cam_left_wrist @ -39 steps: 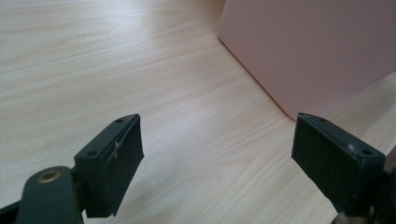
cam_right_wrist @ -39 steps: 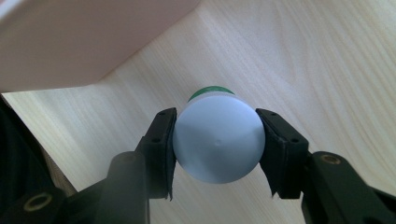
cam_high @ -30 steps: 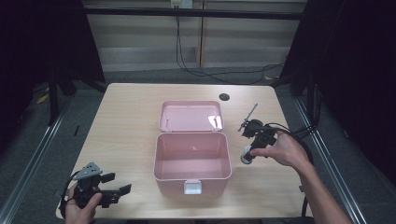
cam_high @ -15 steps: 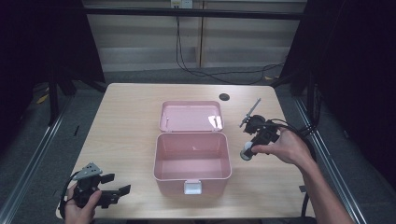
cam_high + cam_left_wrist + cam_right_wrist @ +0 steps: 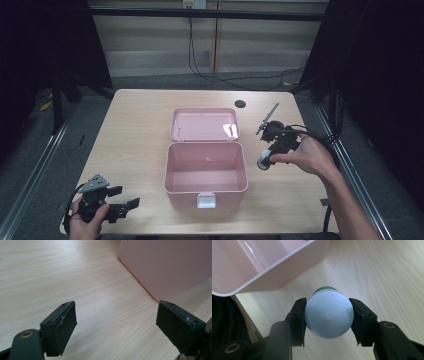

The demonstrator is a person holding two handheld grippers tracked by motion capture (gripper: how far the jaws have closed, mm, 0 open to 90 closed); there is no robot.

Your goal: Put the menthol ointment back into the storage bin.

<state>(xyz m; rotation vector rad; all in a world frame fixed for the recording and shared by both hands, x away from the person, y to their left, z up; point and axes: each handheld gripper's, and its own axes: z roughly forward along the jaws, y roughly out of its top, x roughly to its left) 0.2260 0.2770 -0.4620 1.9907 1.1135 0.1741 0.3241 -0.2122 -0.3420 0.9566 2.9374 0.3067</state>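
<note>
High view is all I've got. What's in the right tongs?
Observer: A white round container with a green band at its far end, clamped between both pads.
Operator: Over the pink box yet?
Observer: No. In the right gripper view the pink box rim sits beyond the container, with bare table under it.
Operator: Left tongs?
Observer: The left tongs are open with nothing between the pads, just above the wood, a box wall ahead of them.

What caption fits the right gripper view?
Right gripper clamps a white, green-banded container beside the open pink box.
</note>
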